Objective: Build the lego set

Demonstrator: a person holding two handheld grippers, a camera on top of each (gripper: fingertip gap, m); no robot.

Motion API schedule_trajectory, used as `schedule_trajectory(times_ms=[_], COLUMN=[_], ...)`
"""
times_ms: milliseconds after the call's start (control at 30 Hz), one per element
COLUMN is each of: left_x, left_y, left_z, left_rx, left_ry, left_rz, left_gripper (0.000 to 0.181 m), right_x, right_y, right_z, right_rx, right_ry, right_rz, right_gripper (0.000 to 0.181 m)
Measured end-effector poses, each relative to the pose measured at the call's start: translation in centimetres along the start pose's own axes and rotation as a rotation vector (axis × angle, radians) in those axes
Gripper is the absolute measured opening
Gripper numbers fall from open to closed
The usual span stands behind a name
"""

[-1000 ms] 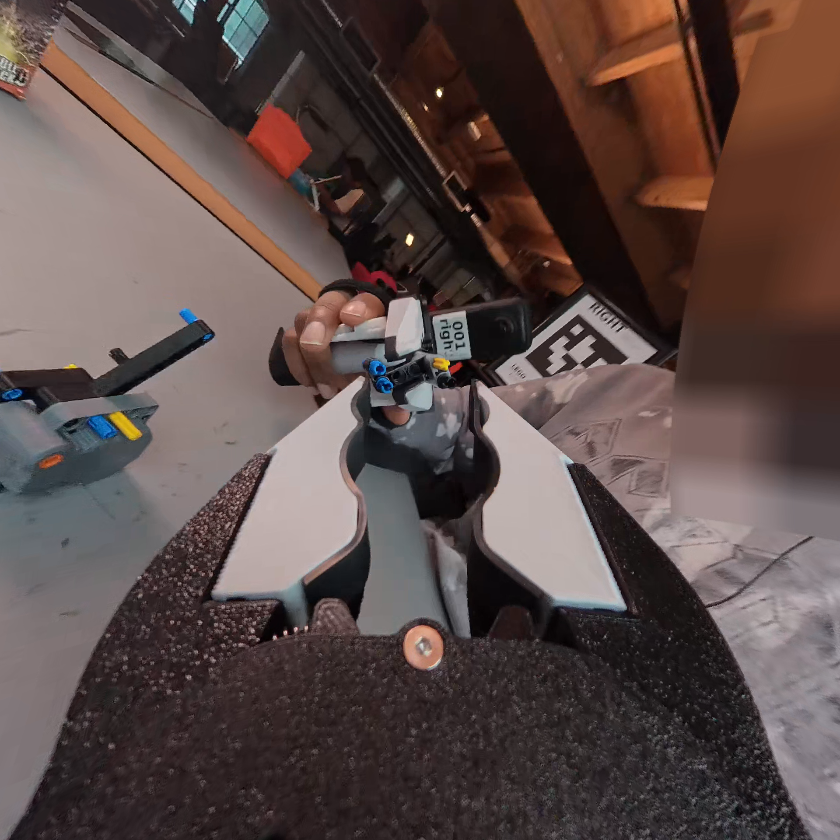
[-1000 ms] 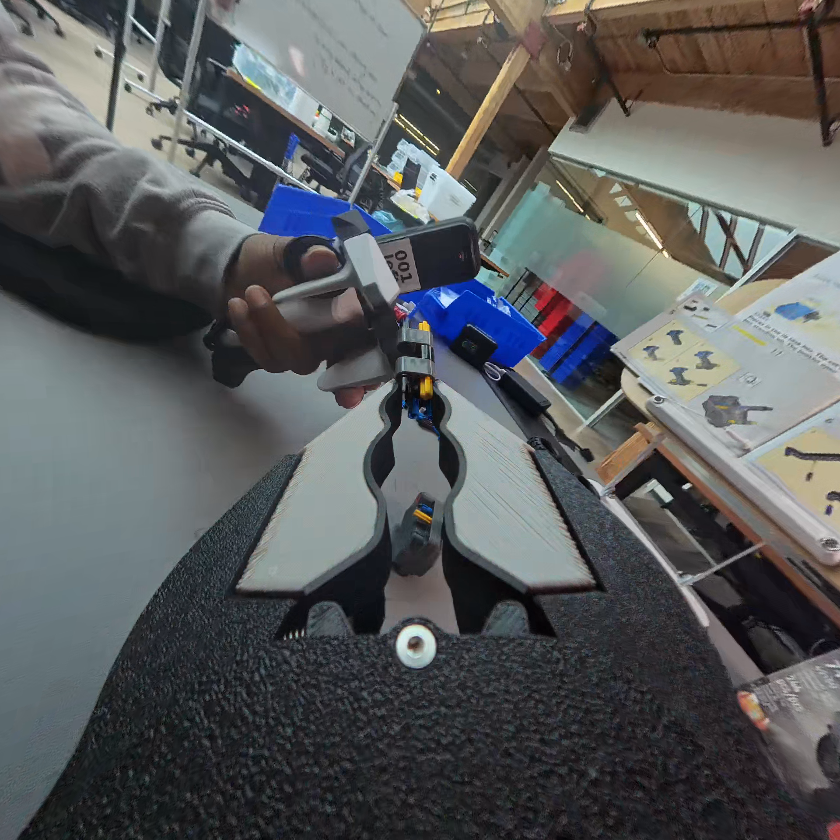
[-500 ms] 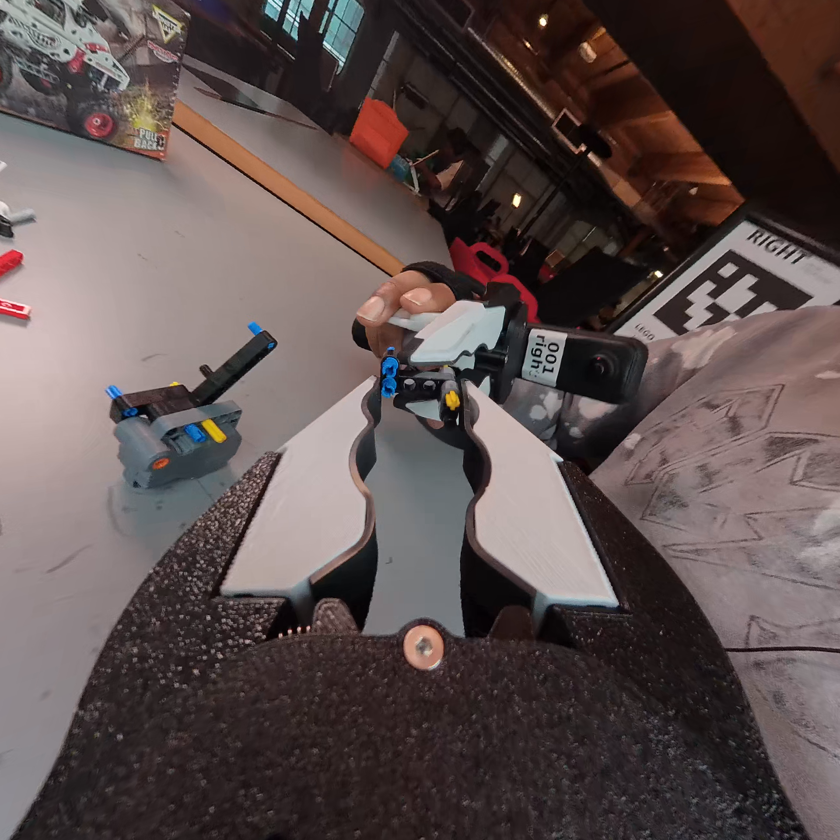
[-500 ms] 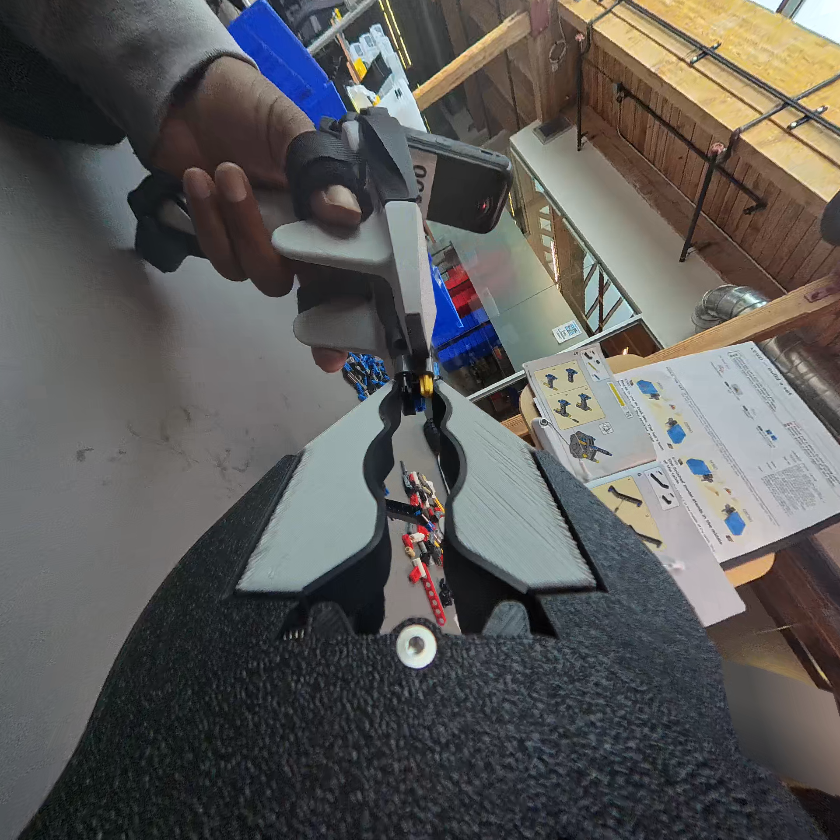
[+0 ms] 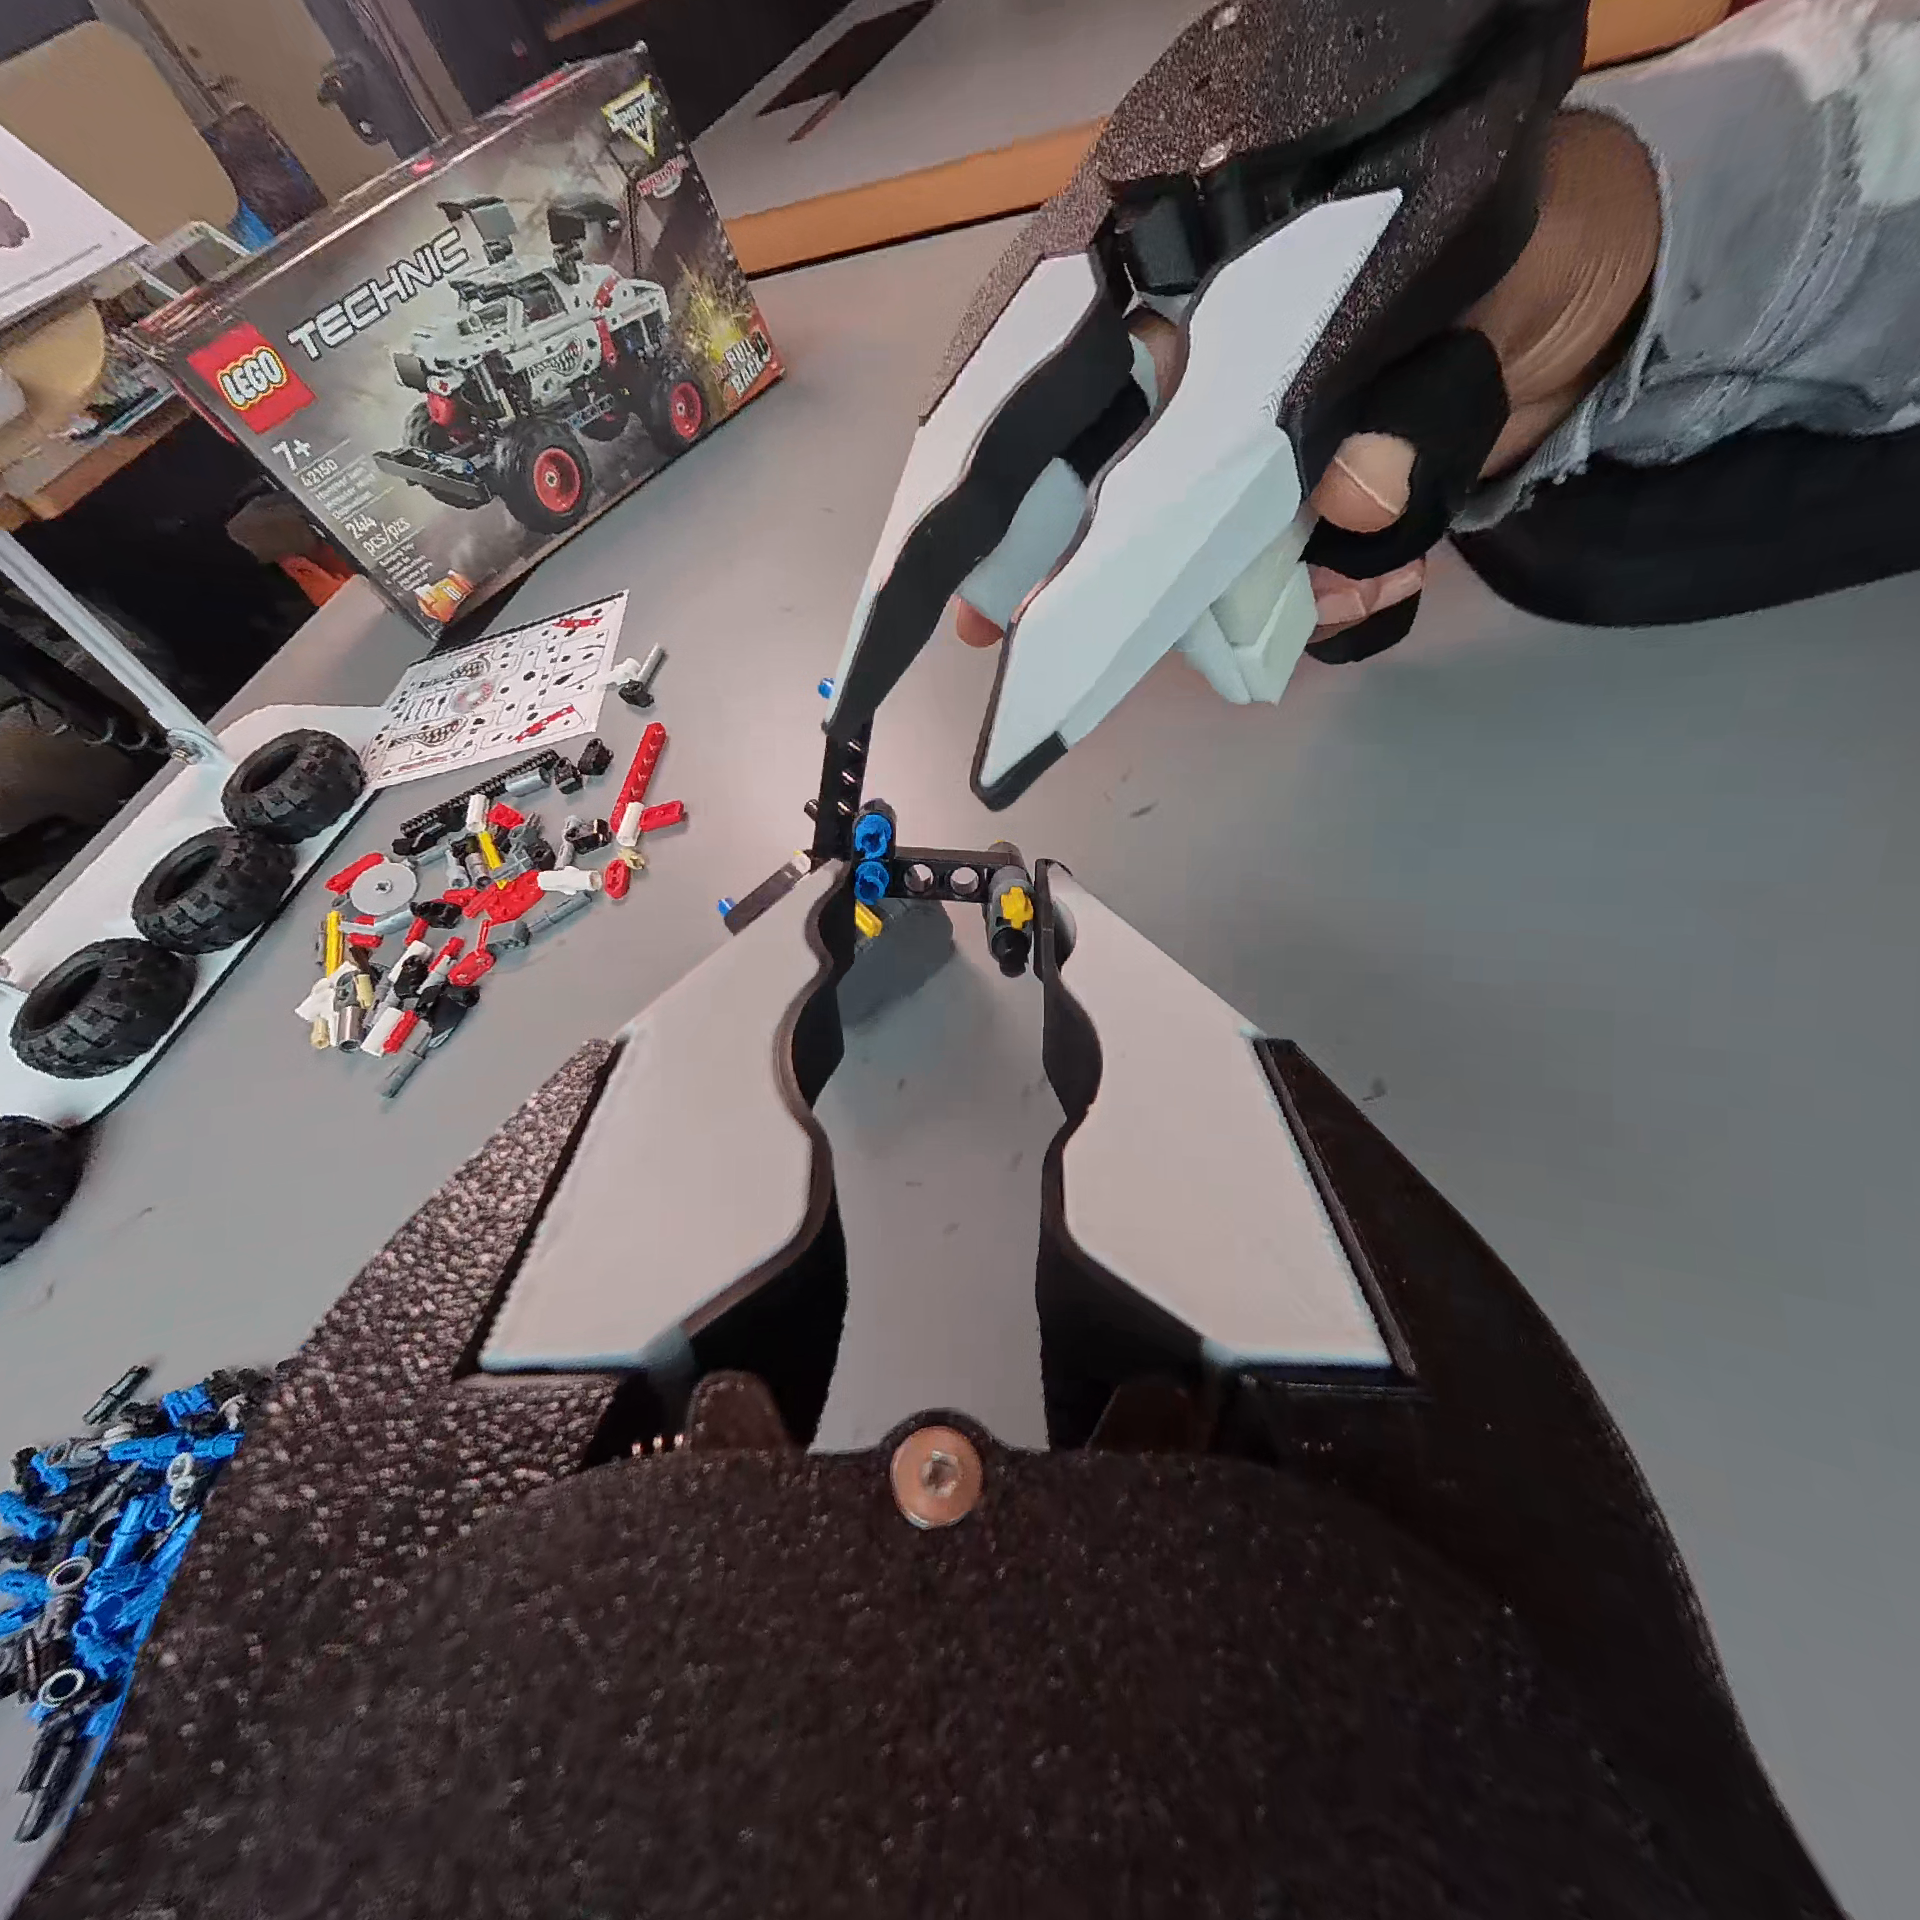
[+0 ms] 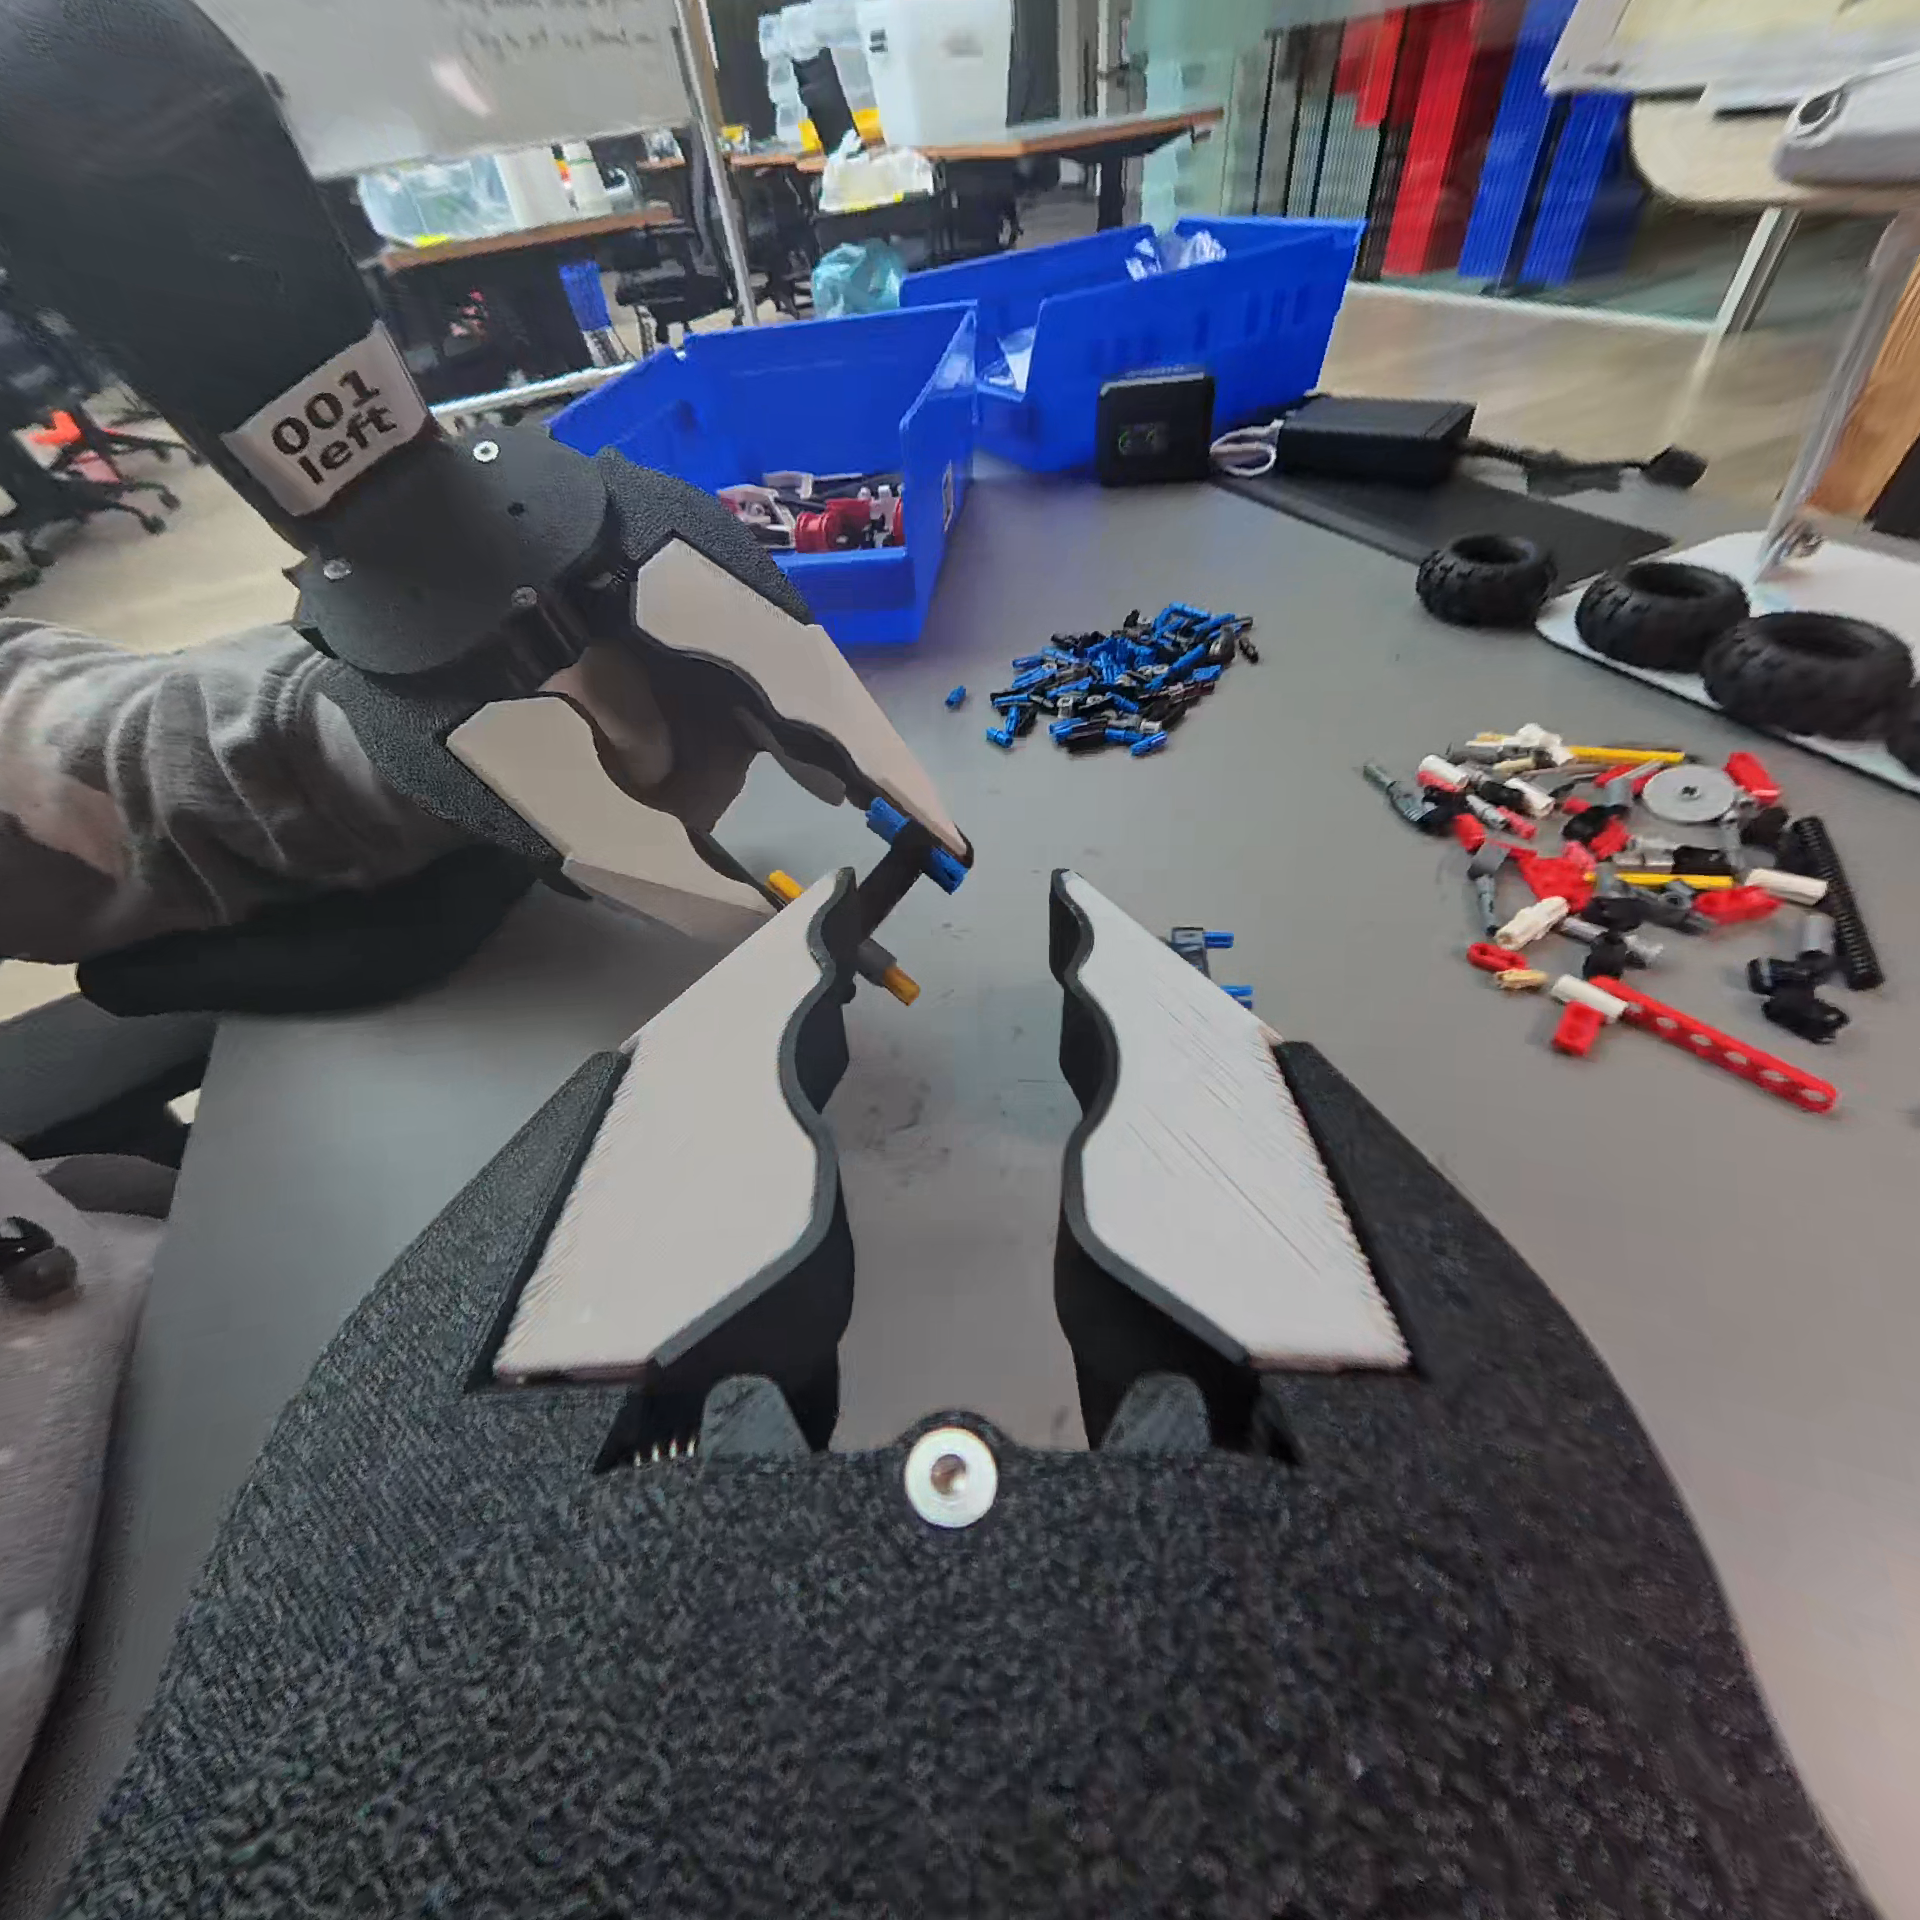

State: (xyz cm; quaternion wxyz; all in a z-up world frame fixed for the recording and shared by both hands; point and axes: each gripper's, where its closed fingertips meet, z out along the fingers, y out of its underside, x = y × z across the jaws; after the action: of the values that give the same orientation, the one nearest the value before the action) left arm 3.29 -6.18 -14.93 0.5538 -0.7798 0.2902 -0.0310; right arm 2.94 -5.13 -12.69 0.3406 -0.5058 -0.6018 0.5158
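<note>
Grey tabletop [image 5: 1558, 935] fills both views, with the set's printed box [image 5: 468, 343] standing at its far edge, a sticker sheet [image 5: 499, 691] lying before it, and blue bins [image 6: 821, 457] behind. Loose parts lie sorted: a mixed red, grey and black pile [image 6: 1642, 883], a heap of blue and black pins [image 6: 1122, 681], and black tyres [image 6: 1662, 613] on a white tray.

A small black beam subassembly [image 5: 935, 878] with blue pins and a yellow axle sits between the fingertips of the left gripper [image 5: 935, 894], which appears narrowly closed on it, held just above the table. The right gripper [image 6: 951, 883] stands wide and holds nothing; one of its fingertips lies against the upright black beam.

Judging from this, the step in hand is fitting this beam section, and the right gripper has let go. The next move likely calls for fetching another piece from the piles while the left gripper keeps the subassembly steady.
</note>
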Motion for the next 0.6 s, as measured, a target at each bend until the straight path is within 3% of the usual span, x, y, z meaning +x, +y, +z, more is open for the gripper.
schedule_trajectory(times_ms=[233,367,600], left_x=[0.4,1.0,1.4], left_y=[0.9,0.8,-0.7], left_z=[0.7,0.8,0.1], left_rx=[-0.074,-0.077,0.026], left_ry=[-0.043,-0.042,0.016], left_rz=[0.125,0.169,0.078], left_gripper=[0.035,0.035,0.036], right_x=[-1.1,-1.0,-1.9], right_y=[2.1,3.0,1.6], right_z=[2.0,2.4,1.9], right_rx=[-0.127,-0.155,-0.070], right_ry=[-0.015,-0.012,-0.156], right_rz=[0.198,0.250,0.380], right_gripper=[0.039,0.024,0.022])
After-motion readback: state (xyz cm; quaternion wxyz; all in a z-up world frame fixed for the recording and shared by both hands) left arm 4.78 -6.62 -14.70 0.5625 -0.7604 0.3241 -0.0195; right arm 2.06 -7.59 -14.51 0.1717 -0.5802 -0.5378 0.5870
